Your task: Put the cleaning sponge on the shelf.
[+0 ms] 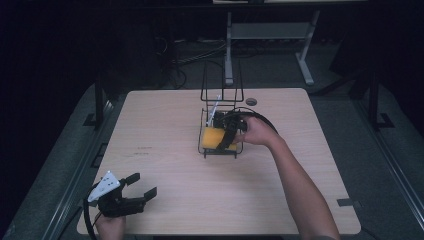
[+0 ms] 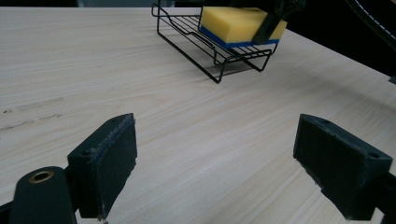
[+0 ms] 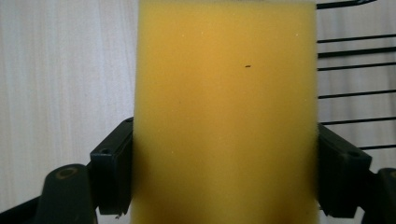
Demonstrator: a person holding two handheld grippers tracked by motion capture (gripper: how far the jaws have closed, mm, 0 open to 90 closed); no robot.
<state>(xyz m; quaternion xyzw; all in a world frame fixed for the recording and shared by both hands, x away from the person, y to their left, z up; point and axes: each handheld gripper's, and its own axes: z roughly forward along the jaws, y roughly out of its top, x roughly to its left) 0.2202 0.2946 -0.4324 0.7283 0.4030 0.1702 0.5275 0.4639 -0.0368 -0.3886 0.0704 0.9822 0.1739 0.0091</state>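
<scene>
A yellow sponge (image 1: 212, 138) with a blue underside lies in the front of a black wire rack (image 1: 220, 151) at the table's middle. My right gripper (image 1: 227, 135) is shut on the sponge, one jaw on each side of it. The right gripper view has the yellow sponge (image 3: 224, 107) close up between both pads, over the rack's wires. My left gripper (image 1: 144, 185) rests open near the front left edge of the table, holding nothing. The left gripper view looks across bare wood to the rack (image 2: 205, 51) and the sponge (image 2: 238, 25), with the left gripper (image 2: 215, 168) wide open.
The rack has a tall wire back (image 1: 221, 82) and a white utensil (image 1: 214, 109) leaning inside it. A round grommet hole (image 1: 251, 101) sits behind the rack. The light wooden table (image 1: 165, 125) ends near my left hand. Beyond the far edge stand table legs and cables.
</scene>
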